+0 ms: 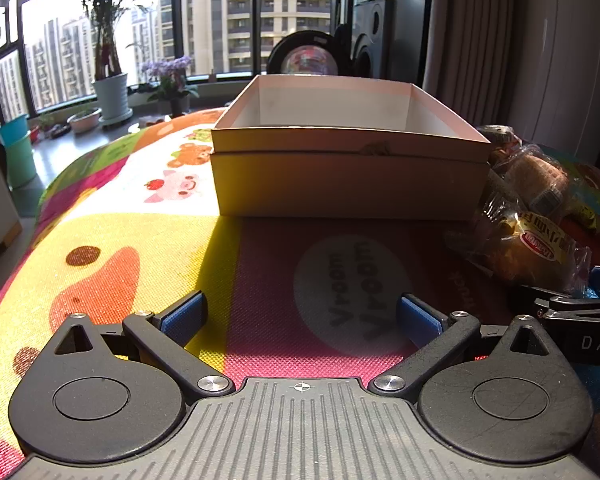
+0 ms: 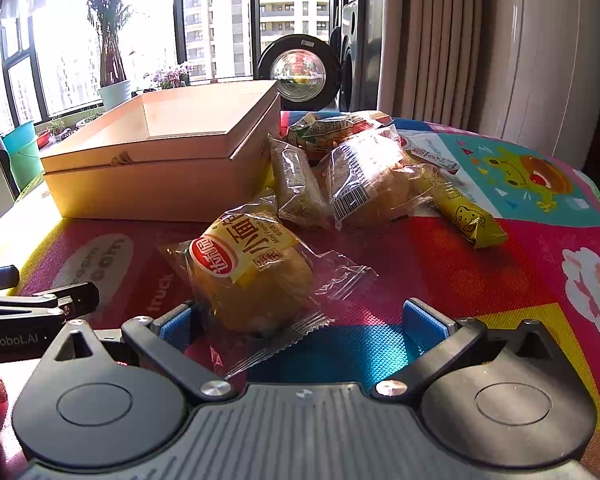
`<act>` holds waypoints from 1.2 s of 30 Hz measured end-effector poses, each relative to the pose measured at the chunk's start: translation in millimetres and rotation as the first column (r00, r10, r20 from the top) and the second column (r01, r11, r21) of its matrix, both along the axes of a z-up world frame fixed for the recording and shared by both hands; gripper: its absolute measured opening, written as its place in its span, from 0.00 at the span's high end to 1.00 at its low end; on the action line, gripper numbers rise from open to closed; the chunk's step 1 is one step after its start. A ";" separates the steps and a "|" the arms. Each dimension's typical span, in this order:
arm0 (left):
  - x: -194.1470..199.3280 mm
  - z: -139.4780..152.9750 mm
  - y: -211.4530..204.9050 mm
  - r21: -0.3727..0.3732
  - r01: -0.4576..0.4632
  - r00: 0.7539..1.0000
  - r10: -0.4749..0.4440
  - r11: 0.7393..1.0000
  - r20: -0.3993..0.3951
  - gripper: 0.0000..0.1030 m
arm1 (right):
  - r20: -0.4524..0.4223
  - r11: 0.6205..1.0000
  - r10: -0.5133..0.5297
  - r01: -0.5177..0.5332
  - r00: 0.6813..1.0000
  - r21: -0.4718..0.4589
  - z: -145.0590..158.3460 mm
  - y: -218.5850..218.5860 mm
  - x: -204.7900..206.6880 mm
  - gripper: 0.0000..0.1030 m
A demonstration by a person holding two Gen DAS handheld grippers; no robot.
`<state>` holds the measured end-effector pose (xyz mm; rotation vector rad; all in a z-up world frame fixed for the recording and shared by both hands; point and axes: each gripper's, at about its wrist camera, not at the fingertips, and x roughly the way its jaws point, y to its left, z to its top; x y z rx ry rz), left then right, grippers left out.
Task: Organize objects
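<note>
On the colourful mat (image 1: 140,248), your left gripper (image 1: 300,316) has fingers spread wide, nothing between; the empty box (image 1: 348,176) stands at 12 o'clock; your right gripper (image 2: 304,320) is wide apart too, the bread packet (image 2: 252,276) against its left finger, more snacks (image 2: 364,184) at 1 o'clock.
</note>
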<state>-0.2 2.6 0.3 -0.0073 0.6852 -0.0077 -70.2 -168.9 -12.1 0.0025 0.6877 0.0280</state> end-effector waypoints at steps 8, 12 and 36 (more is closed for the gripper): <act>0.5 -0.8 -0.1 0.006 0.000 1.000 0.000 1.000 -0.001 0.00 | 0.000 1.000 0.000 0.000 1.000 -0.001 0.1 0.1 -0.2 0.00; 0.5 -1.4 0.0 0.007 0.000 1.000 0.000 1.000 -0.001 0.00 | 0.000 1.000 0.000 0.000 1.000 0.000 0.1 0.1 0.1 0.00; -1.0 -1.7 1.1 0.019 -0.004 1.000 0.004 1.000 0.000 0.00 | -0.048 1.000 0.029 -0.029 0.998 -0.009 2.8 -2.1 5.8 0.00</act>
